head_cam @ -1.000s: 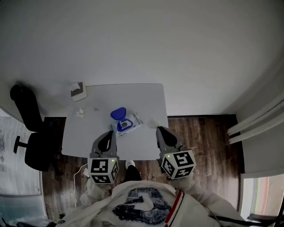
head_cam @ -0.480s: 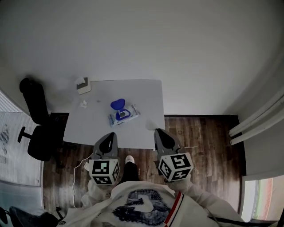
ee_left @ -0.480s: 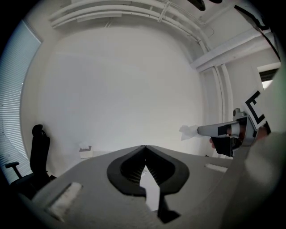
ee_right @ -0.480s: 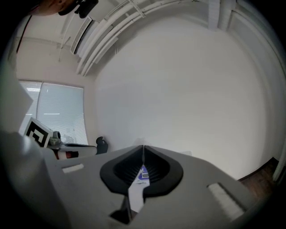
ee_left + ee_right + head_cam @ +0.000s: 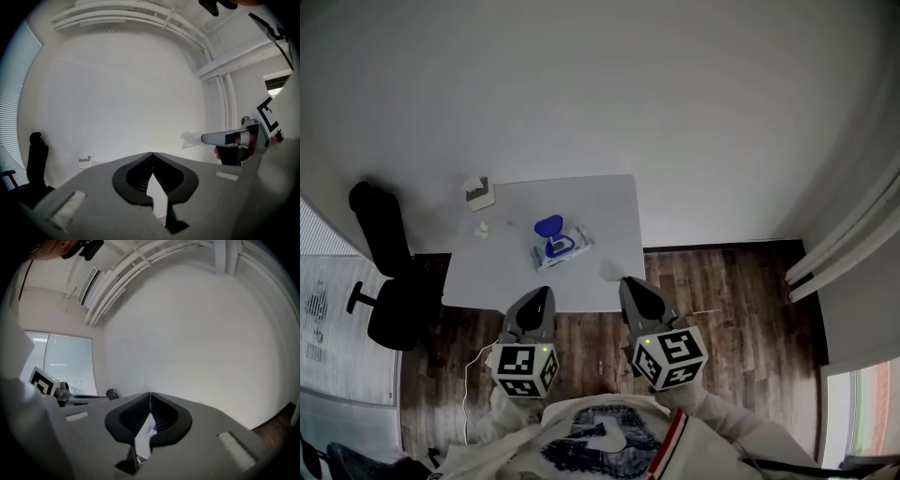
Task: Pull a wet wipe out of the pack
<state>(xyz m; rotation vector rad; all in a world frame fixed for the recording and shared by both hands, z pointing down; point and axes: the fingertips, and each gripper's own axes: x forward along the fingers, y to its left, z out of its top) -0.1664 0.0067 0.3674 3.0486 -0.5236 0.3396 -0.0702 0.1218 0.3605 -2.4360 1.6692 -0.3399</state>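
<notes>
Holding a white wet wipe (image 5: 190, 139) pinched in its closed tips, the right gripper (image 5: 625, 283) hangs well apart from the pack (image 5: 562, 247), on its near side; the left gripper (image 5: 541, 294) beside it is closed on nothing. The pack lies on the table (image 5: 600, 202), blue lid (image 5: 547, 225) open, so the pull looks done; next, I judge, the wipe needs setting down.

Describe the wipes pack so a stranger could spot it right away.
Find the white table by the wall. Near its middle lies the wipes pack. Its round blue lid, flipped open, sets it apart from the small white box at the corner.
</notes>
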